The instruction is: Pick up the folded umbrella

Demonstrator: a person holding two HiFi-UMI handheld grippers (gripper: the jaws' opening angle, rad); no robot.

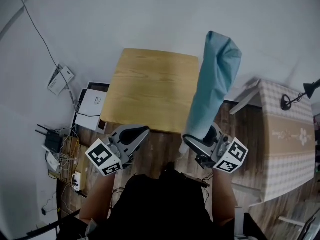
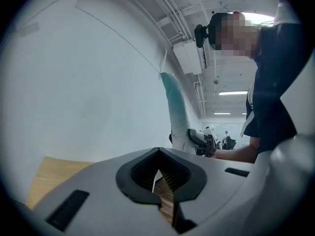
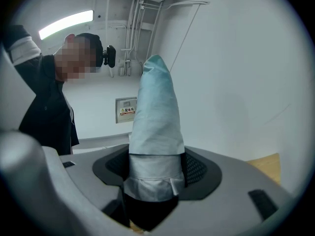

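The folded umbrella [image 1: 212, 91] is in a pale teal sleeve with a grey lower end. It stands upright off the table, and my right gripper [image 1: 200, 143] is shut on its lower part. In the right gripper view the umbrella [image 3: 156, 132] rises straight out from between the jaws of my right gripper [image 3: 155, 181]. My left gripper [image 1: 132, 134] is at the wooden table's near edge, jaws together and holding nothing. In the left gripper view, beyond my left gripper [image 2: 160, 173], the umbrella [image 2: 176, 112] stands further off.
The wooden table [image 1: 150, 84] lies ahead with a bare top. A white box [image 1: 92, 104], a router and tangled cables [image 1: 57, 149] sit on the floor at the left. A bench with a checked cloth [image 1: 287, 139] stands at the right, a black lamp [image 1: 310, 89] above it.
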